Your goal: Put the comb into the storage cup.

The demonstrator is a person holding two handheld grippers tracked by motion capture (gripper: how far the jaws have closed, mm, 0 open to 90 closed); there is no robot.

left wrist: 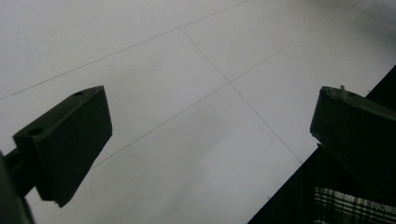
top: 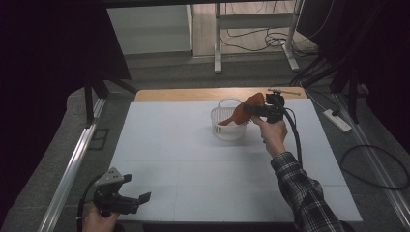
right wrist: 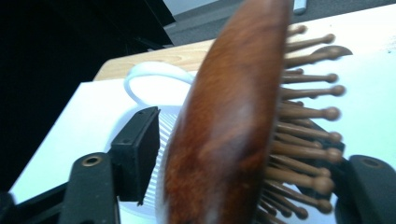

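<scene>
A brown wooden hairbrush (top: pixel 250 105) with peg bristles hangs tilted over a white ribbed basket (top: pixel 226 128) at the back of the white table (top: pixel 193 164). My right gripper (top: pixel 252 110) stands around the brush, the jaws level. In the right gripper view the brush (right wrist: pixel 224 126) stands between the jaws. A strip of the basket (right wrist: pixel 142 77) shows between the left pad (right wrist: pixel 142 149) and the brush's back. The bristles hide the other pad. My left gripper (top: pixel 143 197) rests open and empty near the table's front left corner, its jaws (left wrist: pixel 212 98) wide over bare table.
A wooden strip (top: pixel 193 94) edges the table's far side. On the floor lie a power strip (top: pixel 337 120) and cables (top: pixel 377 164) at the right. Metal frame legs (top: pixel 217 48) stand behind, and an aluminium rail (top: pixel 72 164) runs along the left.
</scene>
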